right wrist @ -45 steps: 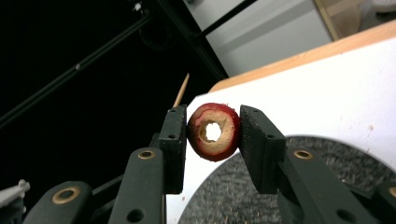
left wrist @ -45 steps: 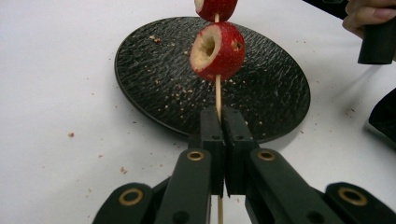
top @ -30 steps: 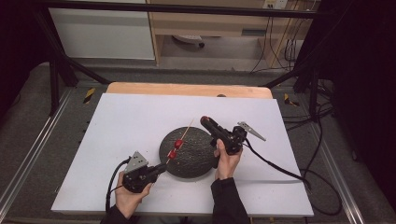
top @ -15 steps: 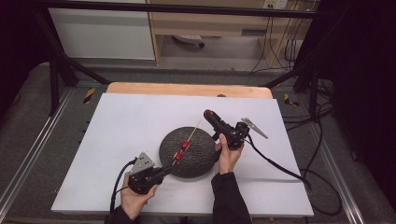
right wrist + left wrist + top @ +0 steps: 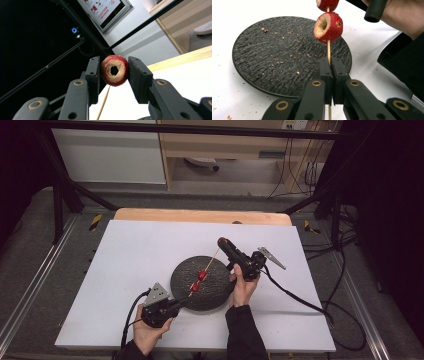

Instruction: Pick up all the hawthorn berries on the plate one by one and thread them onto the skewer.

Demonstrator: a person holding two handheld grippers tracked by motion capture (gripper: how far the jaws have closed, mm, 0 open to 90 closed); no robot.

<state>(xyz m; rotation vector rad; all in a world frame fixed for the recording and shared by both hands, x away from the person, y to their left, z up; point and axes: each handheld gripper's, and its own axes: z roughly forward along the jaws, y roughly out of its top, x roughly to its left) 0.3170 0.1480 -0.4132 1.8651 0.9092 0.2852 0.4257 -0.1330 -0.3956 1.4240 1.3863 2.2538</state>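
Note:
A thin wooden skewer (image 5: 207, 267) slants over the black round plate (image 5: 220, 292). It carries two red hollowed fruits (image 5: 199, 281). My left gripper (image 5: 184, 303) is shut on the skewer's lower end, and in the left gripper view the jaws (image 5: 330, 62) pinch the stick just below a fruit (image 5: 328, 27). My right gripper (image 5: 221, 241) hovers by the skewer's upper tip, shut on a third red fruit (image 5: 114, 70). Its hole looks empty, and the skewer tip (image 5: 103, 102) lies just beneath it.
The plate (image 5: 274, 55) is strewn with crumbs and lies mid-table on a white sheet (image 5: 135, 255). Cables trail off both grippers toward the table's front and right edges. A person's hand and dark sleeve (image 5: 404, 50) sit right of the plate.
My left gripper has slid right toward the plate, carrying the skewer with it. My right gripper has drifted slightly up and away with its fruit.

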